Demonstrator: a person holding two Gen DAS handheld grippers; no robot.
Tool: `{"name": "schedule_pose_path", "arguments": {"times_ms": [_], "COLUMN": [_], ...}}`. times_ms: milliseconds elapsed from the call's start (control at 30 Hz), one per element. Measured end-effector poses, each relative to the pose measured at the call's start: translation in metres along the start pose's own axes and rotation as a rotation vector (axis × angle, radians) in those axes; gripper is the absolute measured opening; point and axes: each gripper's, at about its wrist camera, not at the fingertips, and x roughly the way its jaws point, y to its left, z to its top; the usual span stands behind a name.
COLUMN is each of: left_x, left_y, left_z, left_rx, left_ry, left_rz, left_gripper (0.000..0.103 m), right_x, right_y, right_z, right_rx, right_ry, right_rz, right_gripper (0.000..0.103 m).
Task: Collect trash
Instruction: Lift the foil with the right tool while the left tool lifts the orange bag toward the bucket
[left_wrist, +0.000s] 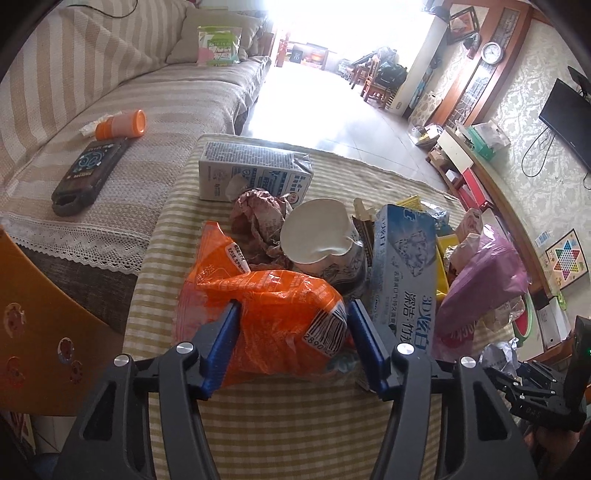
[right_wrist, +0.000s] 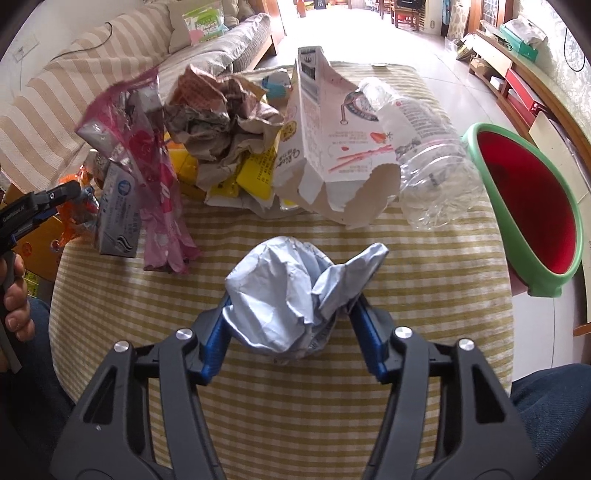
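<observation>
With the left tool (left_wrist: 291, 332) clamped on the orange bag (left_wrist: 273, 314) and the right tool (right_wrist: 290, 325) clamped on the crumpled paper (right_wrist: 288, 291) at the near desk (right_wrist: 295, 406) edge, grasping seems finished, so next probably lifting toward the red bin (right_wrist: 528, 206) at right.

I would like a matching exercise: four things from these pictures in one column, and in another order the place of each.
1. orange snack bag
2. crumpled grey wrapper
3. orange-capped bottle
4. green and red bin

A. on the sofa
B. between the left tongs
C. at the table's right edge
D. between the right tongs

Pairs: 1-B, 2-D, 3-A, 4-C
</observation>
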Motion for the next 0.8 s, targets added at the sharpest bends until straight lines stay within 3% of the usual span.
{"name": "schedule_pose_path", "arguments": {"times_ms": [567, 800], "left_x": [-0.084, -0.1], "left_y": [-0.02, -0.065], "left_z": [-0.001, 0.015], "left_rx": [0.055, 0.13], "left_ry": [-0.13, -0.166], "left_rz": [0.014, -0.048], "left_gripper": [0.056, 0.056], "right_x": [-0.065, -0.094], "right_y": [0.0, -0.027], "right_z": [0.011, 0.028], "right_rx": [0.006, 0.042], "right_ry": [-0.155, -0.243], "right_rz": [0.062, 0.053], "right_gripper": [0.056, 0.056]}}
